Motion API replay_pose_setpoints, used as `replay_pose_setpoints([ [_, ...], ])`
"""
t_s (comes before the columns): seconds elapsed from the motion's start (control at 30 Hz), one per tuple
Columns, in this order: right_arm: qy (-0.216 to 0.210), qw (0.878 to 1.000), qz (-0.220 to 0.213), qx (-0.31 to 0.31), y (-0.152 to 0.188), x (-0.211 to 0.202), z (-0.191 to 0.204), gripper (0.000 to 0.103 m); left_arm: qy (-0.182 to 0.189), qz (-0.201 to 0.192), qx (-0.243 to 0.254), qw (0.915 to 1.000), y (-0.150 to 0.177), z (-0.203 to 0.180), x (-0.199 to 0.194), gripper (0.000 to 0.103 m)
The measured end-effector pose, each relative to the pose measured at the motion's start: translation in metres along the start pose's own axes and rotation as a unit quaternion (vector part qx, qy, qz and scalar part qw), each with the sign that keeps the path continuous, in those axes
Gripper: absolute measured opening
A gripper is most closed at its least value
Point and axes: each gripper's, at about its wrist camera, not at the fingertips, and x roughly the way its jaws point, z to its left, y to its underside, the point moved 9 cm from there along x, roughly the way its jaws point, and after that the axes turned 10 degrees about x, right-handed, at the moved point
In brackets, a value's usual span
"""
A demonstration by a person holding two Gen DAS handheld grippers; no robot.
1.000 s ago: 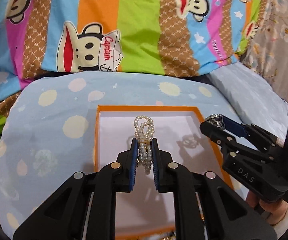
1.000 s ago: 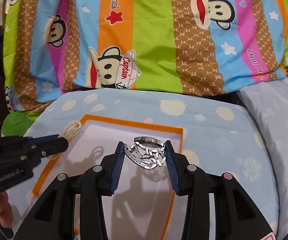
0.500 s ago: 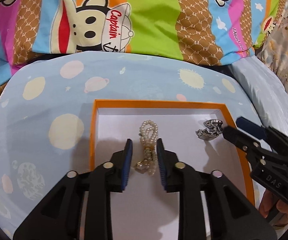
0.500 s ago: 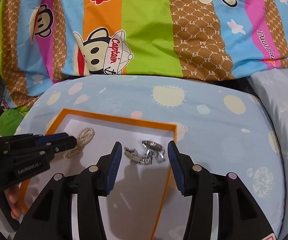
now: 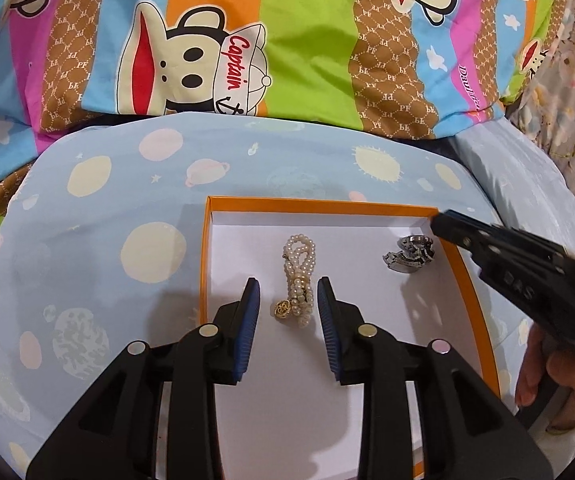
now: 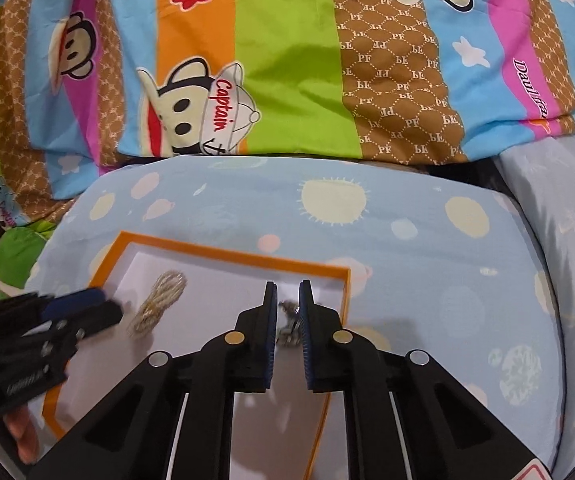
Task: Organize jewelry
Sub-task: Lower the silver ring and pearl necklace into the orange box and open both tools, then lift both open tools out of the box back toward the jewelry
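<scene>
An orange-rimmed box (image 5: 204, 264) with a white floor lies on a light blue cushion. A pearl bracelet (image 5: 299, 280) with a gold charm lies on the floor of the box. My left gripper (image 5: 288, 288) is open, its blue pads on either side of the bracelet's near end and not touching it. A silver watch (image 5: 409, 254) lies near the box's far right corner. In the right wrist view my right gripper (image 6: 288, 300) has its pads nearly together above the watch (image 6: 287, 316), which lies loose on the box floor (image 6: 223, 300). The bracelet (image 6: 159, 300) lies to the left.
The cushion (image 5: 87, 240) carries sun and planet prints. A striped cartoon-monkey quilt (image 5: 287, 40) rises behind it. A grey-blue pillow (image 6: 567, 220) sits to the right. A hand (image 5: 547, 380) holds the right gripper body at the box's right side.
Both grippers let go: the bracelet and the watch now lie on the box floor. The left pads opened wider. The right gripper drew back and narrowed its pads.
</scene>
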Motion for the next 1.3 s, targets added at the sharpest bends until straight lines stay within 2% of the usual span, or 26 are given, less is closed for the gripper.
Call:
replay_pose_setpoints([
  [0.23, -0.011, 0.999, 0.036, 0.001, 0.029, 0.009, -0.008, 0.005, -0.015, 0.029, 0.014, 0.9994, 0.006, 0.003, 0.014, 0.028],
  [0.4, -0.007, 0.999, 0.033, -0.005, 0.034, 0.009, -0.007, 0.002, -0.033, 0.047, 0.018, 0.9982, 0.008, 0.005, 0.025, 0.028],
  [0.53, -0.015, 0.999, 0.045, -0.022, 0.040, 0.009, 0.002, 0.004, -0.052, 0.045, 0.024, 0.9973, 0.003, 0.006, 0.032, 0.028],
  [0.6, -0.016, 0.997, 0.060, -0.034, 0.048, 0.015, 0.007, 0.000, -0.054, 0.042, 0.023, 0.9974, 0.001, 0.006, 0.034, 0.030],
  [0.8, -0.021, 0.999, 0.040, -0.018, 0.041, 0.011, 0.007, 0.000, -0.053, 0.036, -0.006, 0.9979, -0.006, 0.016, 0.036, 0.030],
  [0.93, -0.028, 0.999, 0.016, -0.012, 0.039, -0.014, 0.007, 0.001, -0.026, 0.013, -0.023, 0.9993, -0.008, 0.019, 0.018, 0.031],
  [1.0, -0.032, 0.999, 0.000, -0.008, 0.040, -0.031, 0.006, 0.001, -0.028, 0.001, -0.025, 0.9993, -0.007, 0.021, 0.005, 0.032],
  [1.07, -0.036, 0.999, -0.015, -0.005, 0.044, -0.051, 0.006, 0.006, -0.022, -0.015, -0.028, 0.9992, -0.003, 0.023, -0.017, 0.032],
  [1.17, -0.046, 0.998, -0.032, -0.001, 0.060, -0.084, 0.007, 0.007, -0.013, -0.032, -0.032, 0.9989, 0.008, 0.023, -0.047, 0.035],
  [1.23, -0.051, 0.998, -0.041, 0.004, 0.078, -0.106, 0.007, 0.009, -0.012, -0.046, -0.032, 0.9984, 0.022, 0.022, -0.071, 0.038],
  [1.3, -0.054, 0.997, -0.048, 0.007, 0.096, -0.123, 0.007, 0.018, -0.013, -0.055, -0.031, 0.9979, 0.035, 0.021, -0.088, 0.048],
])
